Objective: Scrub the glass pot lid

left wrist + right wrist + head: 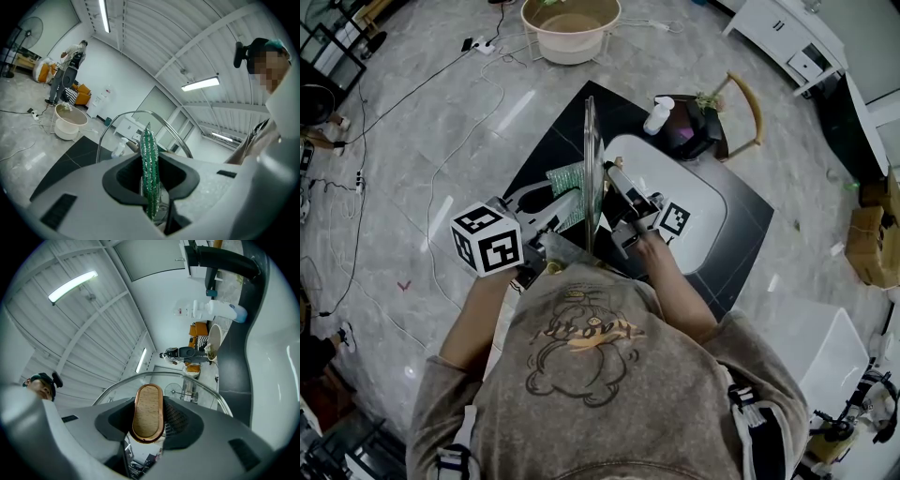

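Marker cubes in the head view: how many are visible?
2. One cube rides the left tool, left of the upright glass lid; the other sits on the right tool, just right of it. None looks hidden.

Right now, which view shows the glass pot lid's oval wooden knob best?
Right gripper view: the oval copper-rimmed wooden knob sits large, centred, in the right gripper. Head view shows the glass lid edge-on, knob hidden. Left gripper view shows only its metal rim.

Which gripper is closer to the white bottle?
Right. The right gripper and the white bottle share one side of the glass lid; the left gripper is across the lid, farther off.
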A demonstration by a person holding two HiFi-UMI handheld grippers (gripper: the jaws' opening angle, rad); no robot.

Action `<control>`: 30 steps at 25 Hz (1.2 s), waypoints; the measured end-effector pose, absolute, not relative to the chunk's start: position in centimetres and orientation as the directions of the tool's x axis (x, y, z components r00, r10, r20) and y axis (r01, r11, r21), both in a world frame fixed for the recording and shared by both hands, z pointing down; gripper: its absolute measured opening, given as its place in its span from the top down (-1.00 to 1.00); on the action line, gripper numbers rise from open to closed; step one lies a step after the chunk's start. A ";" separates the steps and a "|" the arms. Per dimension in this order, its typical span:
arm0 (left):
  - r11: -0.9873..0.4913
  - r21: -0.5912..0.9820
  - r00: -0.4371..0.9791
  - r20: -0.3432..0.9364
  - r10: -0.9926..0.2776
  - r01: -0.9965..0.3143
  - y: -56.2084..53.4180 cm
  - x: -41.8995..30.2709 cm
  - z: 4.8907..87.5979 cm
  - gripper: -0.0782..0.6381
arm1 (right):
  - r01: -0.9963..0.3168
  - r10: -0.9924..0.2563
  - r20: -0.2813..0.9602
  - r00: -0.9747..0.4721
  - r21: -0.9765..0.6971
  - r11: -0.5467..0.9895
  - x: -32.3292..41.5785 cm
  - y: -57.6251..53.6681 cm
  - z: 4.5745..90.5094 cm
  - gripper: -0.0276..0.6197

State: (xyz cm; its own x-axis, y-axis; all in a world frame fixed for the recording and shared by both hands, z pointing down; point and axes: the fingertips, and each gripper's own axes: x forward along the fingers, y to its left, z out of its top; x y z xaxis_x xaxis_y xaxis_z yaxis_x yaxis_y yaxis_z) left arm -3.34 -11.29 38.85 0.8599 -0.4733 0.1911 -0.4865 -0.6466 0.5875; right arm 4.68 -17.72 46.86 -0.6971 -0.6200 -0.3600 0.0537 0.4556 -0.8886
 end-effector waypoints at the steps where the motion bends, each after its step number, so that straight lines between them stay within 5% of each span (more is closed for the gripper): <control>1: -0.641 0.590 0.855 0.187 -0.484 -0.492 -11.7 -3.4 38.8 0.54 | 0.060 -0.617 -0.363 -0.699 -0.889 0.455 4.5 -17.6 46.8 0.35; 30: -0.461 0.553 0.705 0.392 -0.591 -0.694 -20.0 -5.2 50.7 0.54 | 0.109 -0.557 -0.391 -0.733 -0.875 0.472 2.5 -15.9 45.2 0.35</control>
State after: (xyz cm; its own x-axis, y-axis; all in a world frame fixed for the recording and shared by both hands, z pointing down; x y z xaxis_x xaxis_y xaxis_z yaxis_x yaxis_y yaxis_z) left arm -5.24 -20.05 50.71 0.7054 -0.5905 0.3920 -0.6936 -0.4612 0.5533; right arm 2.54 -15.87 45.23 -0.7328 -0.5568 -0.3911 0.1088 0.4716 -0.8751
